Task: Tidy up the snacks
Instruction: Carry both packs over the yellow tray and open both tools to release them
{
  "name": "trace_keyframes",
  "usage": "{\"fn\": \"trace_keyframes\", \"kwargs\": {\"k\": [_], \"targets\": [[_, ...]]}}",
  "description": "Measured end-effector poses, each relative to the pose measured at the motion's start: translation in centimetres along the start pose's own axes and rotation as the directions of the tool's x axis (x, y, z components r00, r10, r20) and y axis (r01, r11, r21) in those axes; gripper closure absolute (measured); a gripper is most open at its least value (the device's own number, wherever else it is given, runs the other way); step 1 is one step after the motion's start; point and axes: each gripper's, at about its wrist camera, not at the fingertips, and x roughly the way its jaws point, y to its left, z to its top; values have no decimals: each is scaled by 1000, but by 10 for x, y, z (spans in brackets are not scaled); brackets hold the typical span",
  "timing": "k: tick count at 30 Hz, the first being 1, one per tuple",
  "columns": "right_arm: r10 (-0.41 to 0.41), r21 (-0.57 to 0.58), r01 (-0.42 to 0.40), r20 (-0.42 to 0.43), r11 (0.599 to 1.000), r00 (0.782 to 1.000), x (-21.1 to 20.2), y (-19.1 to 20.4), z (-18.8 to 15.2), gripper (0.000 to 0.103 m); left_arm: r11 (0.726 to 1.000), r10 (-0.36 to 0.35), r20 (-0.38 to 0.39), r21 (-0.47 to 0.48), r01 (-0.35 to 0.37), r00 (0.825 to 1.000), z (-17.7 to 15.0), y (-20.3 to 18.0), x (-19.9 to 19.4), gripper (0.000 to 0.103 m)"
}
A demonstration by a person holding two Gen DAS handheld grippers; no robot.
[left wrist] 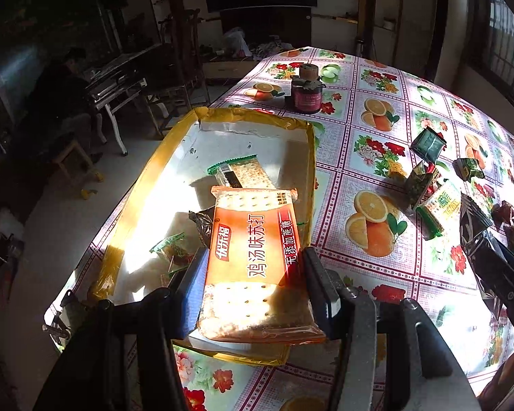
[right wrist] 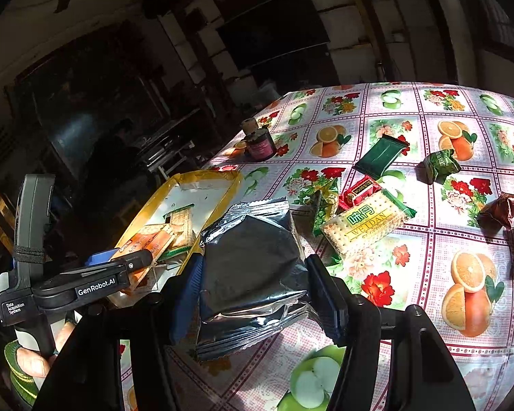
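My left gripper is clamped on the orange cracker pack, a flat glossy slab whose long axis runs along the fingers. It hangs directly over the near end of the tray, a shallow white box with yellow taped edges already holding two green-trimmed packs. My right gripper is clamped on a crinkled silver foil packet, just right of the tray over the patterned tablecloth. I judge the left load nearer to release. Loose wrapped snacks lie farther right.

Cracker packets lie in the tray; jar stands behind it.
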Motion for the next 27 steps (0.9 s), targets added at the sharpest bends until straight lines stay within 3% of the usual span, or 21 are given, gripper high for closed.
{"fn": "trace_keyframes", "kwargs": {"k": [14, 27], "targets": [[41, -42, -42, -28, 998, 999, 20, 29, 2, 38, 996, 59, 30, -76, -56, 998, 1, 41, -2, 50], [104, -103, -110, -65, 989, 992, 66, 73, 22, 38, 986, 83, 0, -144, -82, 997, 6, 80, 19, 50]]}}
